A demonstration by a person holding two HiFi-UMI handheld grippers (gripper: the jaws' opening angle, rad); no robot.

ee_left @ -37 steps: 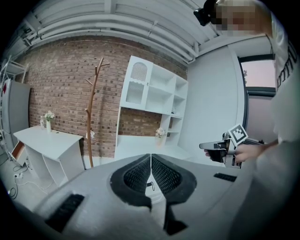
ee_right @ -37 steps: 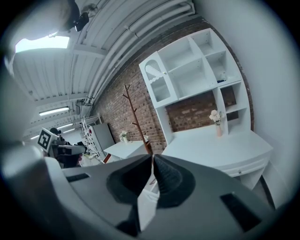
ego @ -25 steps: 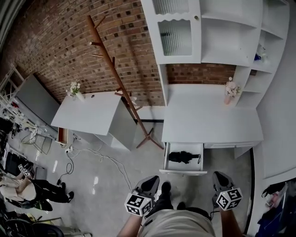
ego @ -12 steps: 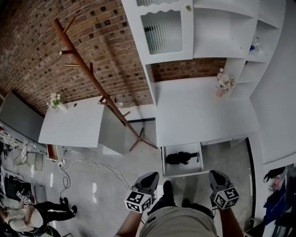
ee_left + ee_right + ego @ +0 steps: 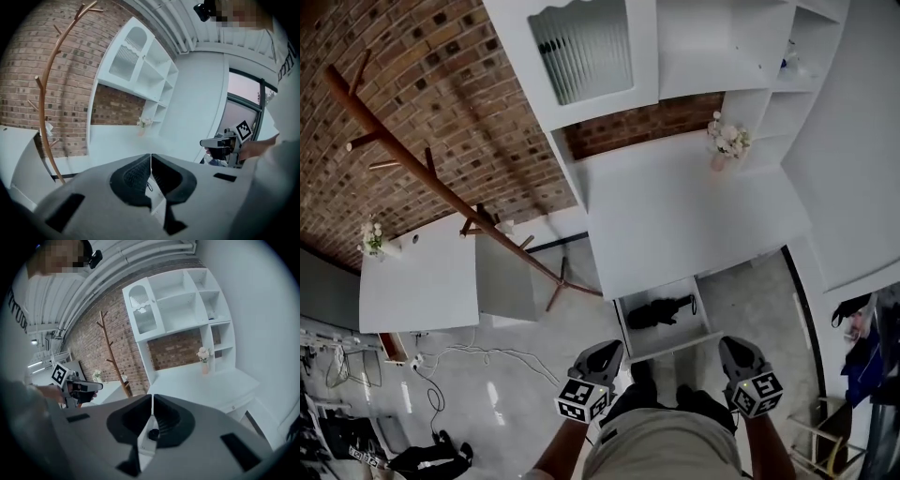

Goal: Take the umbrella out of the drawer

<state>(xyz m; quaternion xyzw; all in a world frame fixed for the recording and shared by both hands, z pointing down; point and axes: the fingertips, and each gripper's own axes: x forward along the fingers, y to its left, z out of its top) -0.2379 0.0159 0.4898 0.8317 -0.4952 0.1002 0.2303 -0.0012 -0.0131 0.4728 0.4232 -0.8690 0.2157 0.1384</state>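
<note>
A folded black umbrella (image 5: 655,312) lies in the open white drawer (image 5: 624,330) under the white desk (image 5: 694,216). My left gripper (image 5: 606,350) is shut and empty, hanging just short of the drawer's front left corner. On the other side, my right gripper (image 5: 732,346) is also shut and empty, near the drawer's front right corner. In the left gripper view the left gripper (image 5: 151,160) has its jaws together, with the right gripper (image 5: 219,143) off to the right. In the right gripper view a dark bit of the umbrella (image 5: 153,433) shows below the closed right gripper (image 5: 152,405).
A wooden coat rack (image 5: 441,178) leans against the brick wall left of the desk. A vase of flowers (image 5: 722,145) stands at the desk's back right. A white cabinet (image 5: 581,47) hangs above. A low white table (image 5: 417,281) sits at left, with cables (image 5: 487,354) on the floor.
The person has stepped toward the desk, so the drawer and umbrella sit nearer the grippers. Both grippers stay shut and have moved forward with the body.
</note>
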